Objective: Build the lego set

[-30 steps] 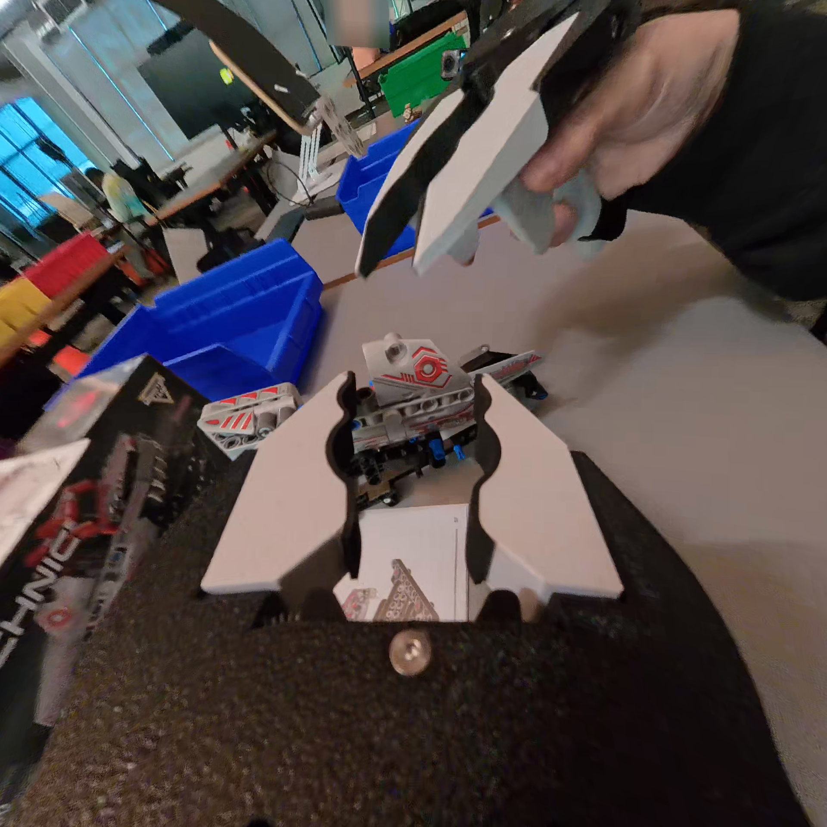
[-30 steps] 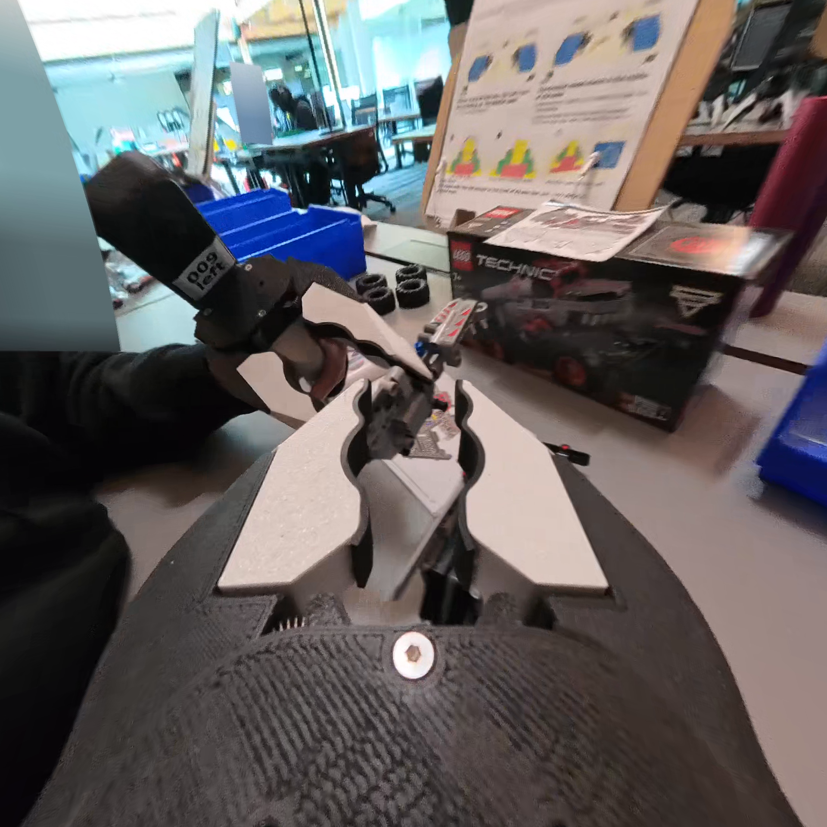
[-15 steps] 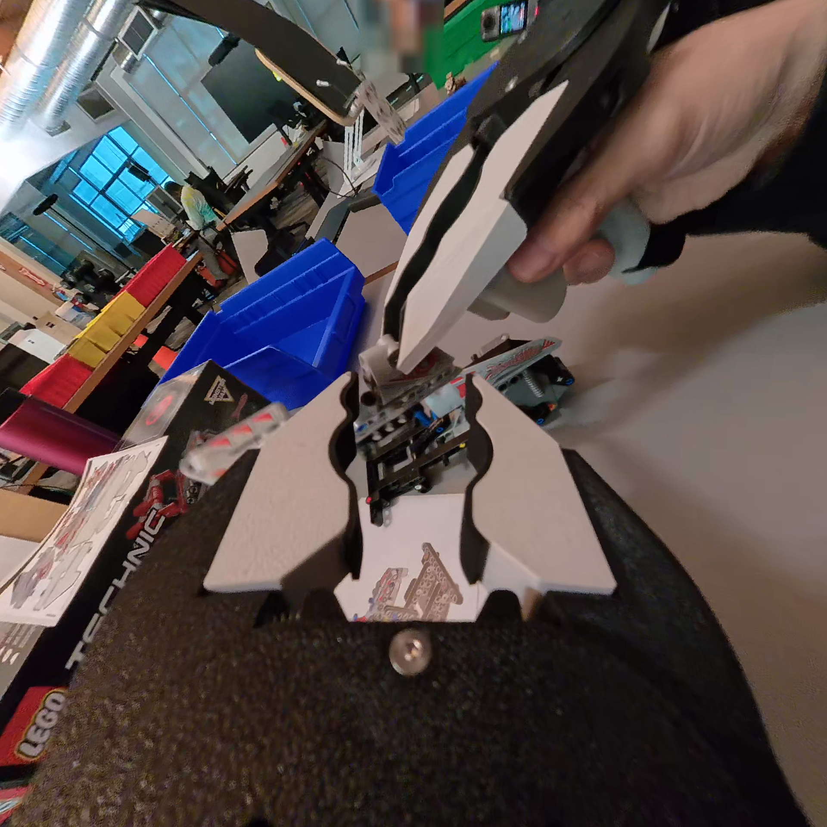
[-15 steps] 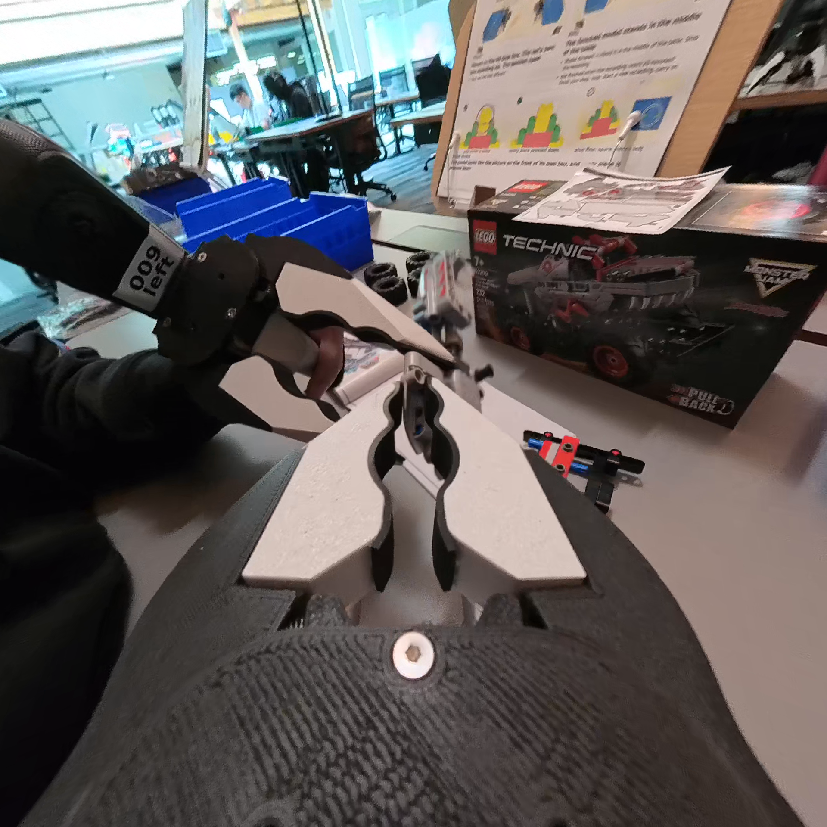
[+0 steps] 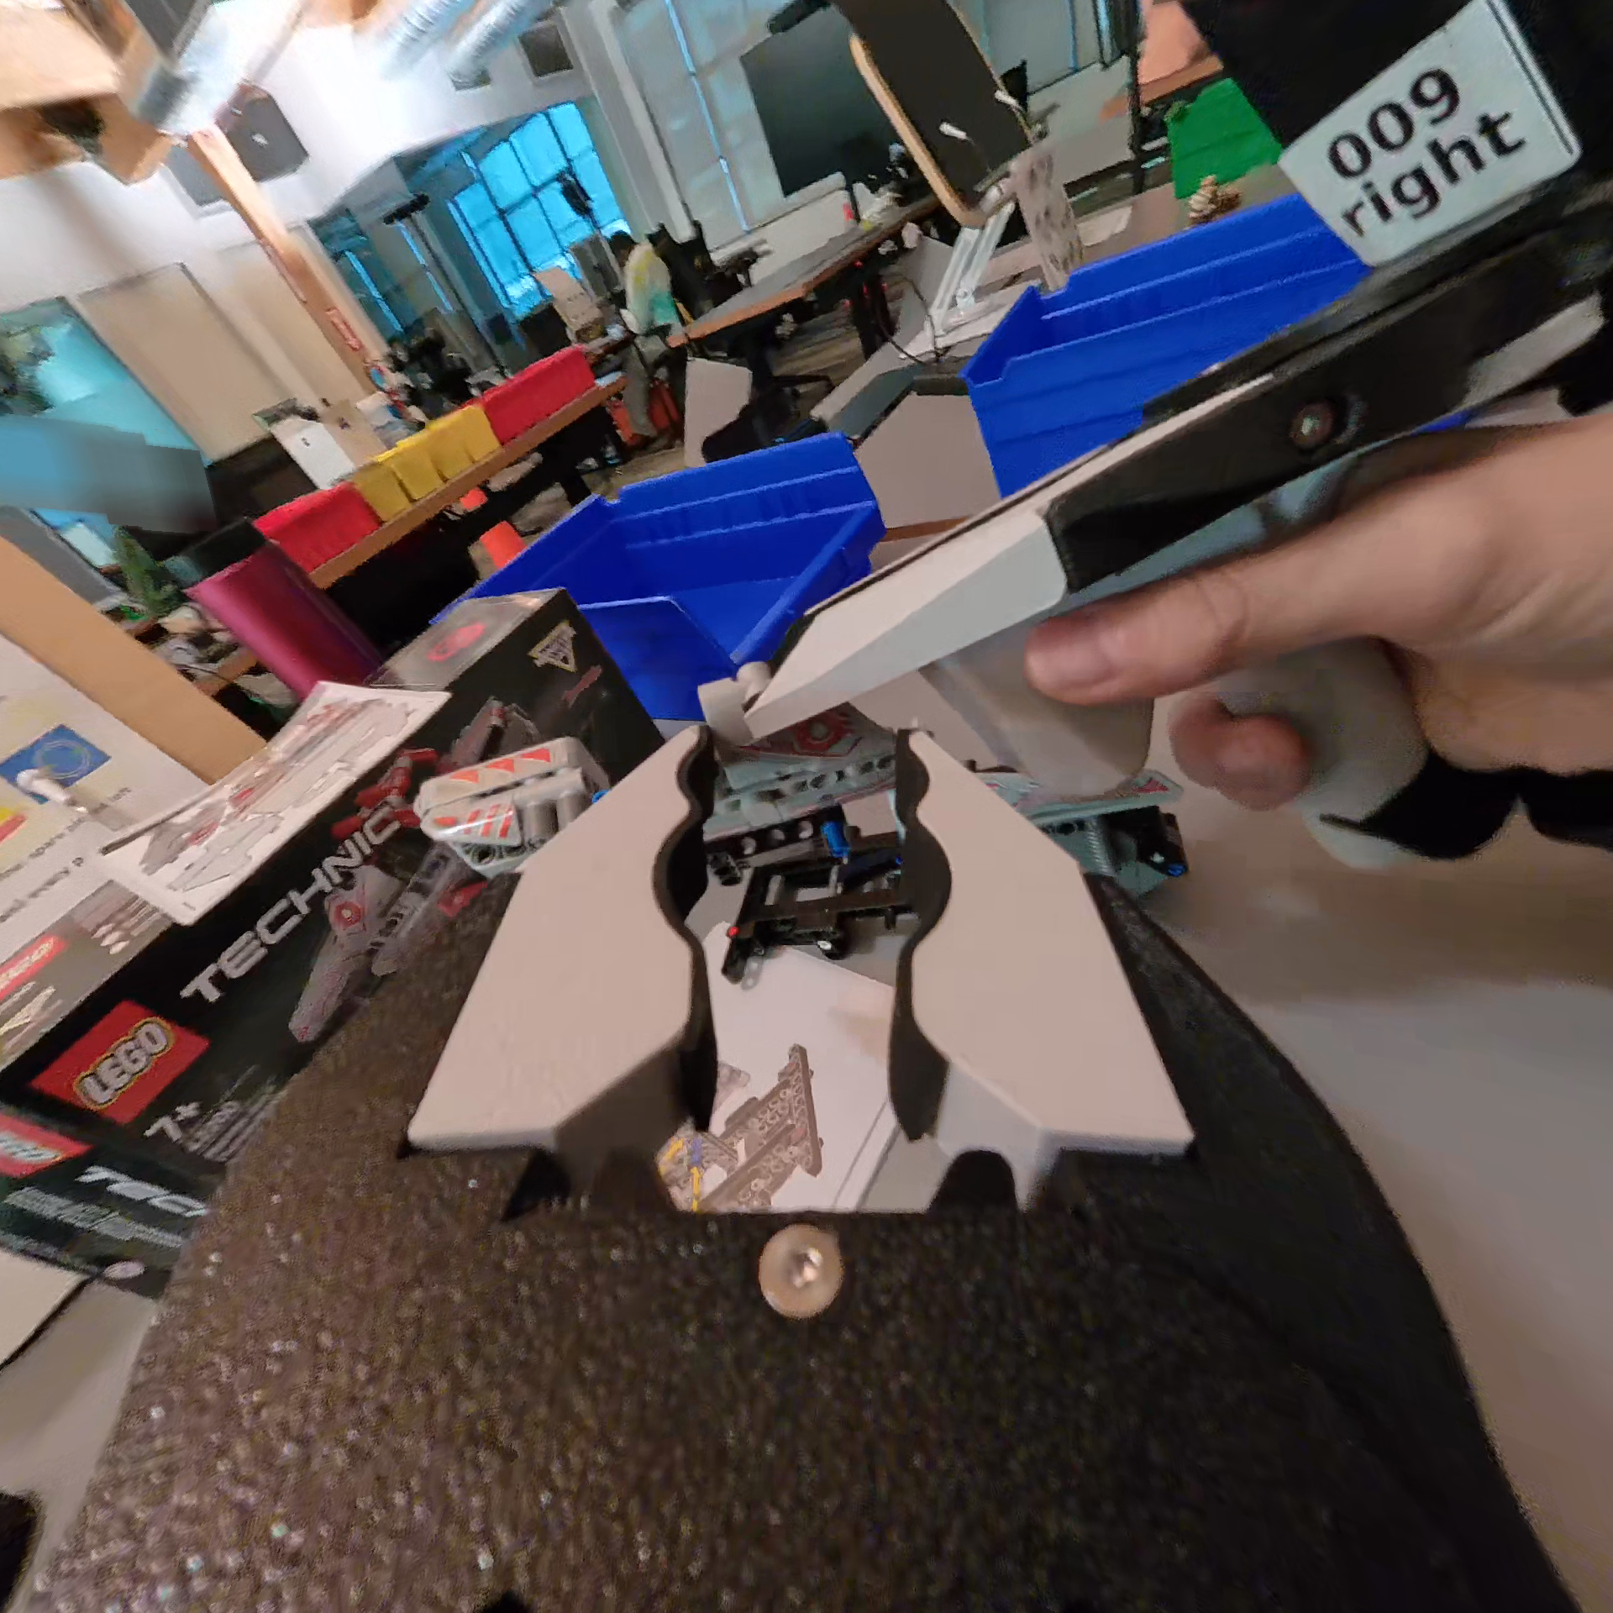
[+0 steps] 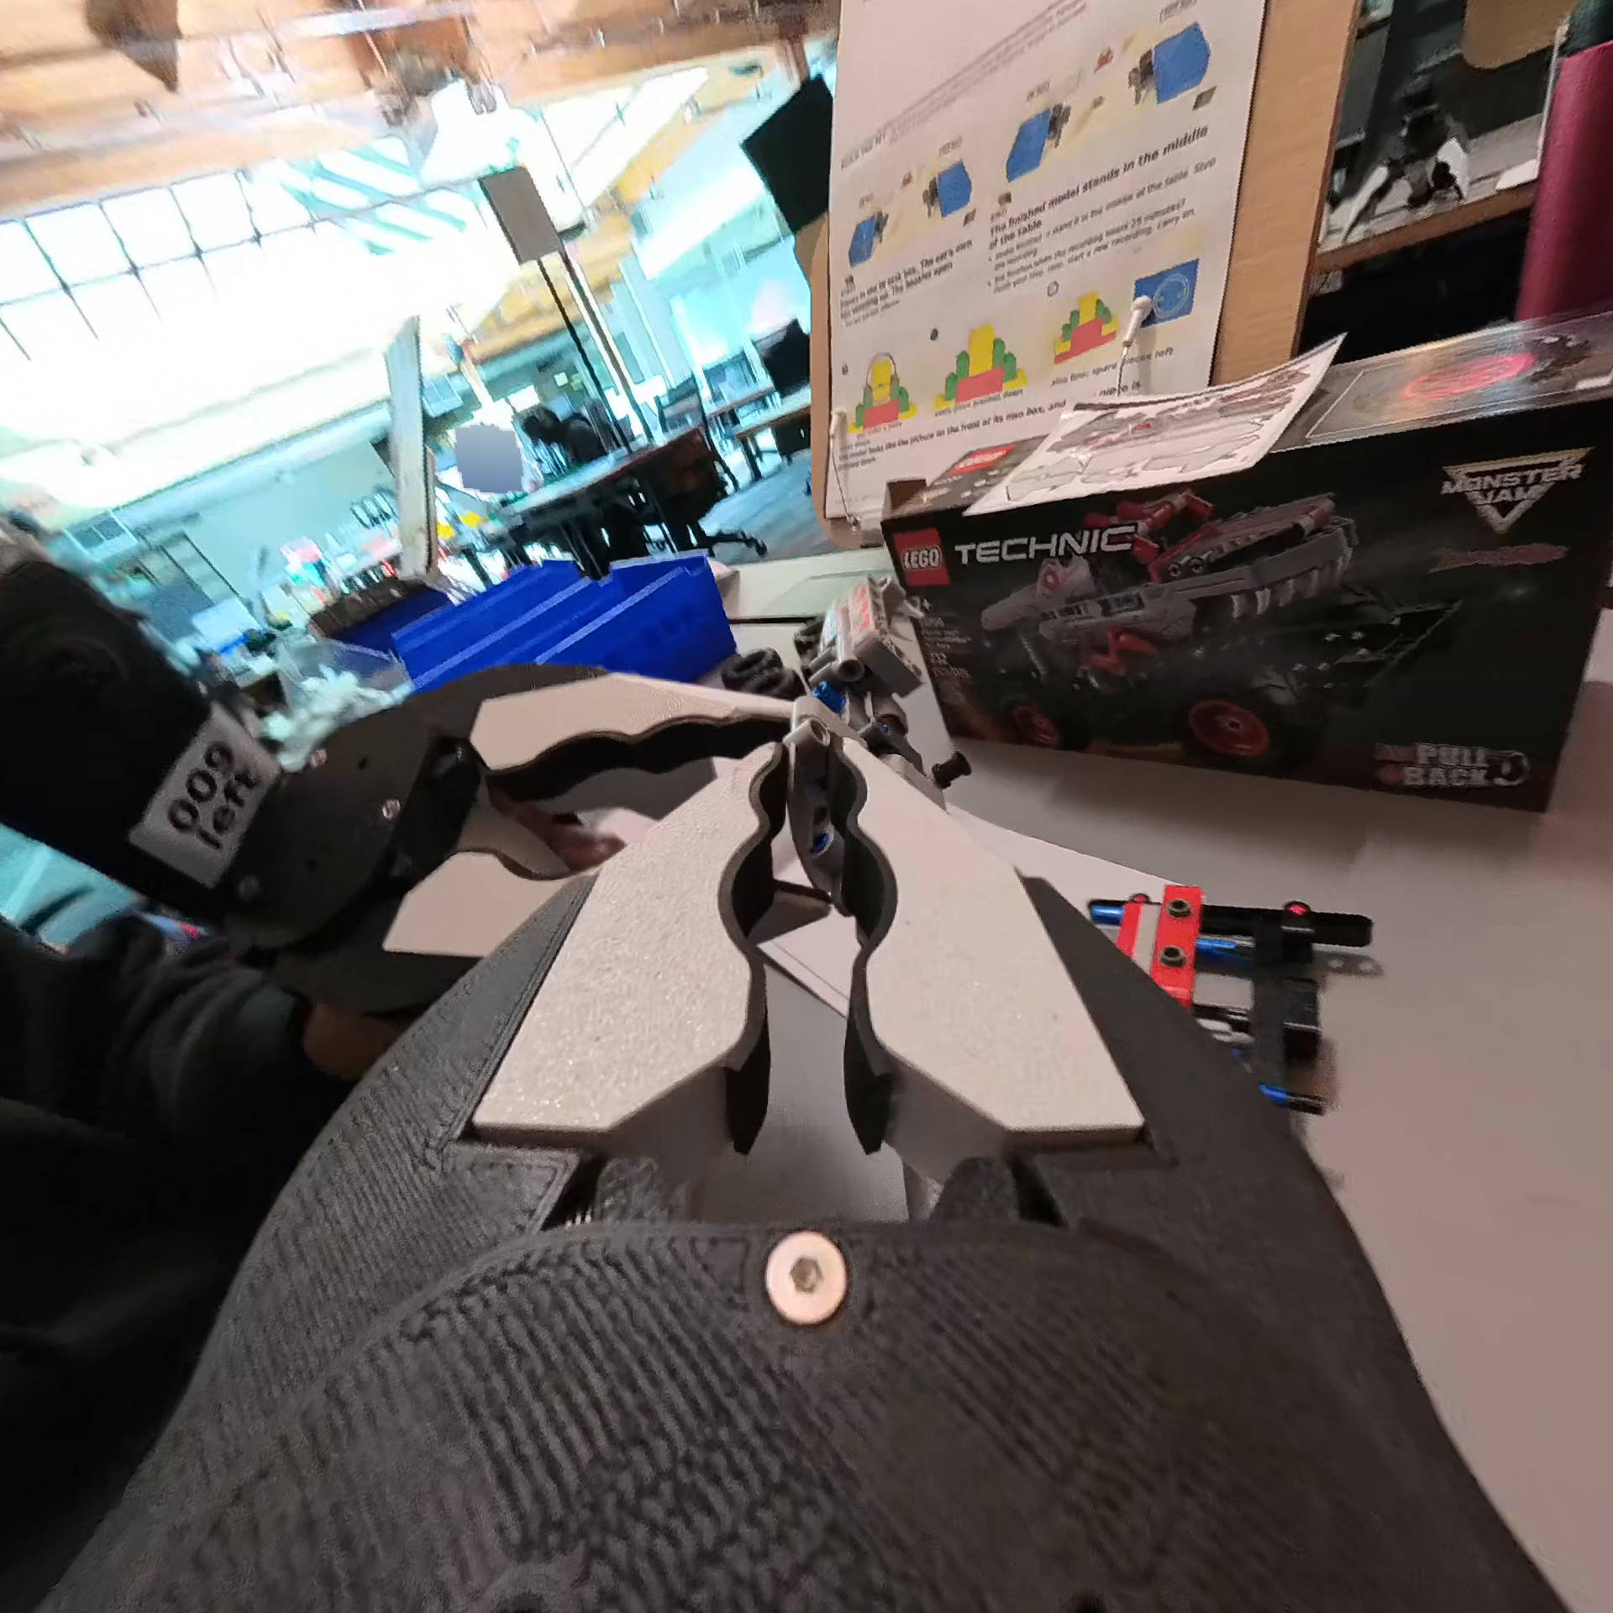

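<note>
The lego model [image 5: 812, 838], a black chassis with grey panels and red stickers, sits between my left gripper's jaws. My left gripper [image 5: 799, 759] is shut on it and holds it above the white instruction booklet [image 5: 803, 1030]. My right gripper [image 6: 812, 759] is shut on a thin grey part [image 6: 807, 785] at the top of the model. In the left wrist view its tip [image 5: 759, 698] comes in from the right onto that part [image 5: 720, 698]. A grey panel with red stickers [image 5: 506, 803] sticks out at the model's left. The left gripper's upper finger [image 6: 611, 707] shows in the right wrist view.
The dark lego box [image 6: 1222, 628] stands close by with a sticker sheet [image 6: 1161, 436] on top. A small black, red and blue subassembly [image 6: 1222, 960] lies on the table. Black tyres [image 6: 759, 672] and blue bins [image 5: 724, 559] are behind. A poster board [image 6: 1030, 218] stands behind the box. Both grippers' tips are close together, under 4 cm apart.
My right gripper came down and narrowed its jaws onto the grey part on top of the model. My left gripper swung toward the box with the model between its jaws.
</note>
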`<state>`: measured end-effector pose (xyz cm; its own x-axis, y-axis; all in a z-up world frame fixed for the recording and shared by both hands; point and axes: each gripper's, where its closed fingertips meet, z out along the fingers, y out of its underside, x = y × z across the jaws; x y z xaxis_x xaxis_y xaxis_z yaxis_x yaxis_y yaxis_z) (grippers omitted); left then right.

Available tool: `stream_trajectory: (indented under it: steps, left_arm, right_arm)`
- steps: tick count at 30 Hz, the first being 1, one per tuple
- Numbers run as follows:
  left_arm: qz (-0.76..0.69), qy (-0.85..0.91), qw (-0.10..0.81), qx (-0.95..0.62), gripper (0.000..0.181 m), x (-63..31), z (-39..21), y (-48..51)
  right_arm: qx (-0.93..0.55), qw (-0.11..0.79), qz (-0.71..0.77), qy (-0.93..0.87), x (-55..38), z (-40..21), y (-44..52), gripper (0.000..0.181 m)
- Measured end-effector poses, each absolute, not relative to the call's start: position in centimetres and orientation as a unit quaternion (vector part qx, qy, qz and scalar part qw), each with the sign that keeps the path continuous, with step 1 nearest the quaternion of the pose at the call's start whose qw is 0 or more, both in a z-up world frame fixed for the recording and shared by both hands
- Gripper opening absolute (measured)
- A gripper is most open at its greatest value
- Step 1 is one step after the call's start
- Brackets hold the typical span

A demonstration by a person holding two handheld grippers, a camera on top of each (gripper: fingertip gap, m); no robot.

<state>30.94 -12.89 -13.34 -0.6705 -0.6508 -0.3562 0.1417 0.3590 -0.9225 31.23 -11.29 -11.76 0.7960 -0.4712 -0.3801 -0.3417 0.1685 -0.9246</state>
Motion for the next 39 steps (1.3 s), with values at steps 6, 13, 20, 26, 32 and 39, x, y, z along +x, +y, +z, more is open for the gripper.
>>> stream_trajectory:
  steps: [6,13,20,26,32,39]
  left_arm:
    - [-0.526,0.714,0.429,-0.172,0.038,31.6,-13.1,-12.6]
    - [-0.512,0.756,0.392,-0.112,0.038,31.2,-13.7,-12.9]
    - [-0.469,0.794,0.383,-0.055,0.038,30.9,-14.1,-12.7]
    - [-0.509,0.758,0.392,-0.114,0.026,31.8,-13.2,-12.1]
    - [-0.526,0.753,0.372,-0.133,0.033,31.8,-14.0,-12.8]
    - [-0.522,0.719,0.424,-0.176,0.044,31.9,-12.9,-12.8]
  right_arm:
    - [-0.589,0.729,0.010,0.349,31.5,-11.5,-11.2,0.006]
    - [-0.672,0.678,-0.030,0.296,30.8,-11.5,-12.6,0.011]
    - [-0.735,0.617,-0.067,0.274,30.8,-12.9,-11.8,0.008]
    - [-0.656,0.685,-0.011,0.318,31.3,-12.0,-11.5,0.001]
    - [-0.637,0.693,-0.021,0.337,31.9,-12.2,-12.0,0.002]
    - [-0.555,0.744,0.054,0.369,31.6,-11.0,-11.3,0.002]
